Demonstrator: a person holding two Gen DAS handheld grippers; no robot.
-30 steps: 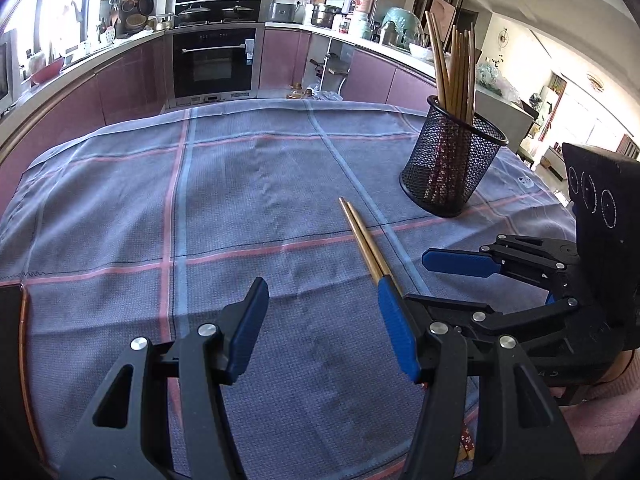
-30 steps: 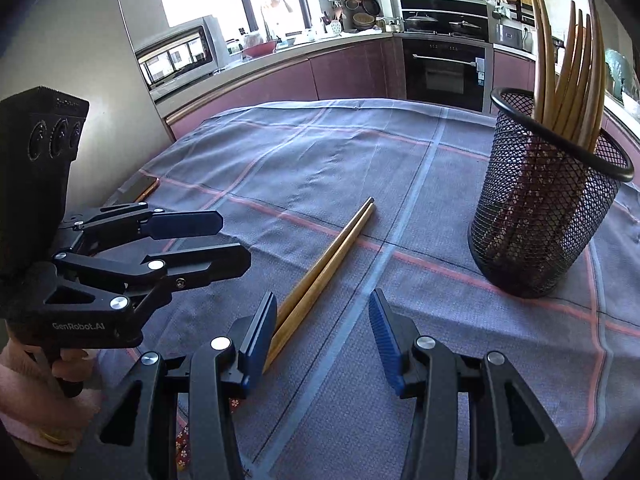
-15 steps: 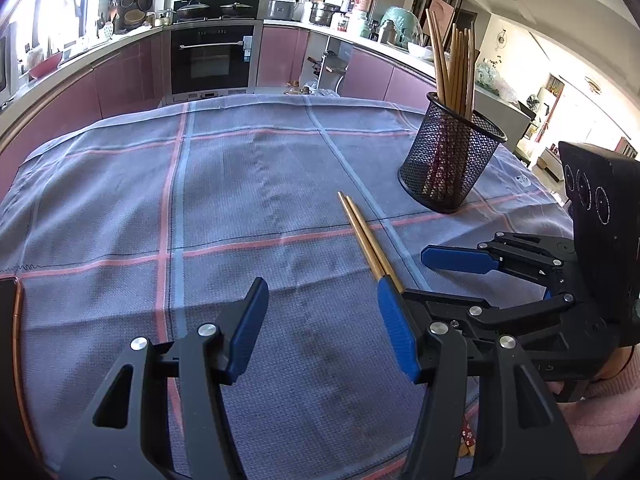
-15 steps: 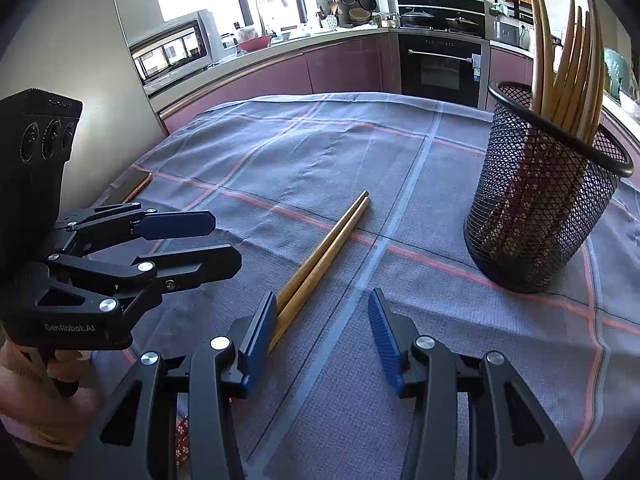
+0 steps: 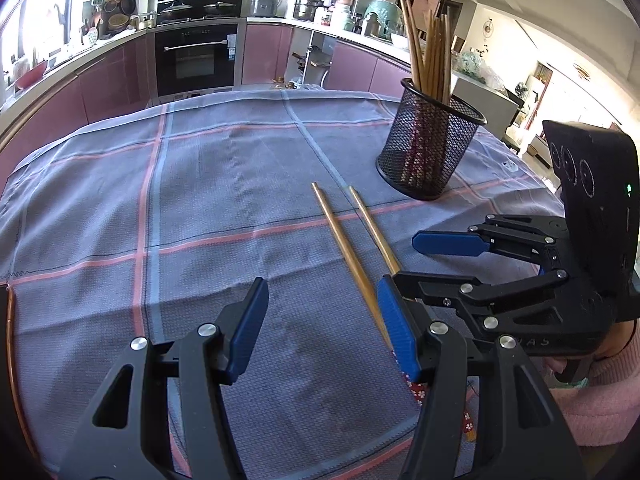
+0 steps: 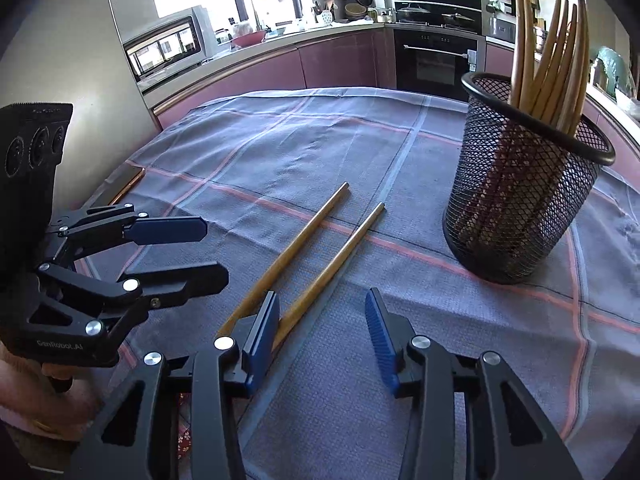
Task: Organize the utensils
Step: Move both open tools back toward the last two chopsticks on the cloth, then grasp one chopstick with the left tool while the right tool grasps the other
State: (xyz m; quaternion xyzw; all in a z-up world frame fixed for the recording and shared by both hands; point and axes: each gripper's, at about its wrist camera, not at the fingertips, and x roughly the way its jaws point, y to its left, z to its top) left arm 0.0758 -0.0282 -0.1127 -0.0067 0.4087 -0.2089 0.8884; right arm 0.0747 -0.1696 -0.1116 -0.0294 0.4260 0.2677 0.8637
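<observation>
Two wooden chopsticks (image 5: 344, 246) (image 6: 320, 256) lie on the cloth, splayed apart at their far tips, near ends under the grippers. A black mesh holder (image 5: 430, 148) (image 6: 516, 208) with several chopsticks stands upright beyond them to the right. My left gripper (image 5: 320, 328) is open and empty, low over the cloth just left of the chopsticks; it also shows in the right wrist view (image 6: 176, 252). My right gripper (image 6: 320, 328) is open and empty, its left finger over the chopsticks' near ends; it also shows in the left wrist view (image 5: 416, 260).
A grey-blue checked tablecloth (image 5: 200, 184) covers the table. Its left edge shows a copper rim (image 6: 128, 186). Kitchen counters and an oven (image 5: 196, 60) stand behind the table. A pink sleeve (image 5: 592, 412) is at the near right.
The two chopsticks, which lay side by side, now lie splayed apart at the far tips. Both grippers stay open at the chopsticks' near ends.
</observation>
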